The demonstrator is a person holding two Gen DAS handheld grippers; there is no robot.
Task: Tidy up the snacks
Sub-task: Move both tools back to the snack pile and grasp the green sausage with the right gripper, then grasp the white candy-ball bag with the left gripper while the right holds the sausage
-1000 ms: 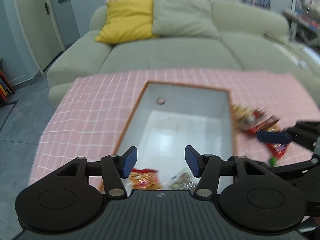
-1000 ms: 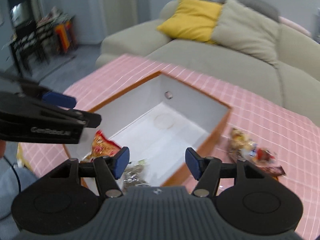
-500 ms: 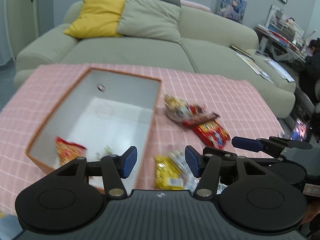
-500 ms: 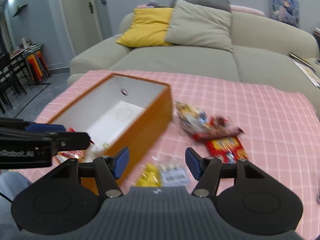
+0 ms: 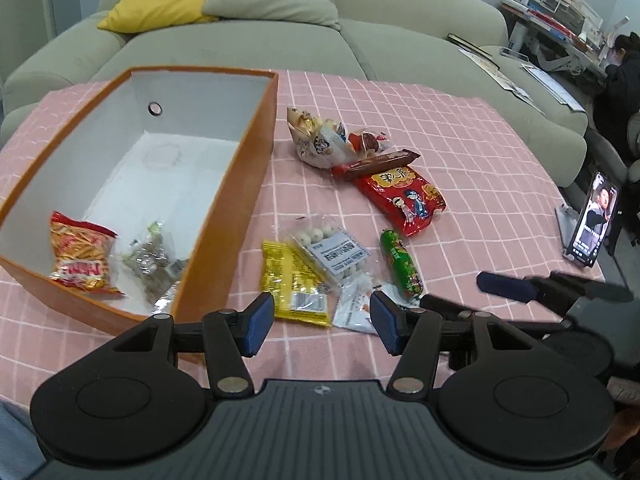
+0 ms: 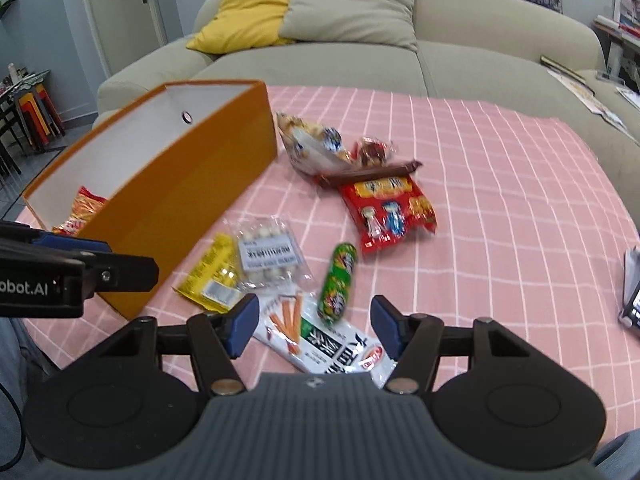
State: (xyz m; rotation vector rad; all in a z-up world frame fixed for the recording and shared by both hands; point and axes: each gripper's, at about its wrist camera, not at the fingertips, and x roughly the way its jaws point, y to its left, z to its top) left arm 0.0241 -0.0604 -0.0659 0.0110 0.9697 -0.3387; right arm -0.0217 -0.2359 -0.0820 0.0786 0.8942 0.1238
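**Both hand-held grippers empty over the loose snacks**

The green sausage stick (image 6: 337, 283) lies on the pink checked worktop (image 6: 500, 220), long axis running away from the camera, just beyond the white packet (image 6: 320, 340). The orange box (image 5: 240, 200) holds a red-yellow snack bag (image 5: 82, 256) and a clear packet (image 5: 154, 260). The left hand-held gripper (image 5: 322, 322) and right hand-held gripper (image 6: 314, 326) stand half open, gripping nothing. A second ago both looked into the box; now they hang over the yellow packet (image 5: 292, 276) and its neighbours.

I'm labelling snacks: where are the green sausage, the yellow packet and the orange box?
green sausage (image 6: 338, 282), right wrist view, mid wrapper.
yellow packet (image 5: 290, 280), left wrist view, centre.
orange box (image 6: 192, 200), right wrist view, outer side wall.
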